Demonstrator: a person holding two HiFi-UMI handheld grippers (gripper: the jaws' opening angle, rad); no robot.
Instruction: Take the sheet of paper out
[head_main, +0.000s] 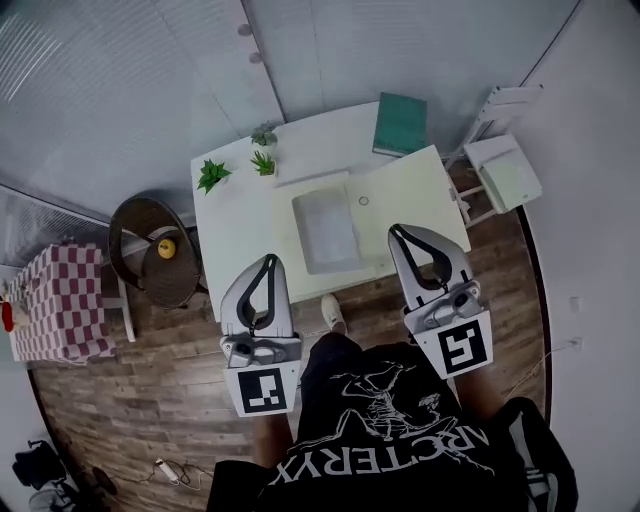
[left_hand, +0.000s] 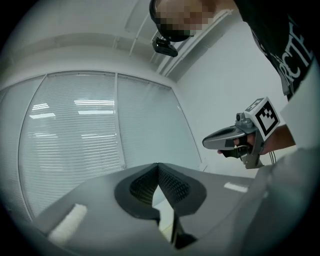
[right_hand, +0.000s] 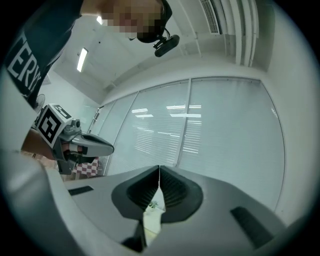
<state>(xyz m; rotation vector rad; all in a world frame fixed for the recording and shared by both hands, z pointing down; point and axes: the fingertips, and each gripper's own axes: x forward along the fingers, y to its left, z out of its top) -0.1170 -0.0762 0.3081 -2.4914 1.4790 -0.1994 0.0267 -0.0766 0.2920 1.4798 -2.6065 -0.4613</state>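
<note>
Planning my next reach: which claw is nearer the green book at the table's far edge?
Right. In the head view the right claw is over the table's near right side, in line with the green book; the left claw is at the near left edge, farther away.

Bare table (head_main: 238, 222) along near edge, plants (head_main: 213, 175) back left, green book (head_main: 400, 124) back right

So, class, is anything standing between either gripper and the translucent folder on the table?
Nothing visible does. The left gripper and right gripper, both shut and empty, point at the table from its near side; the translucent folder lies flat mid-table, the plants and green book beyond it.
</note>
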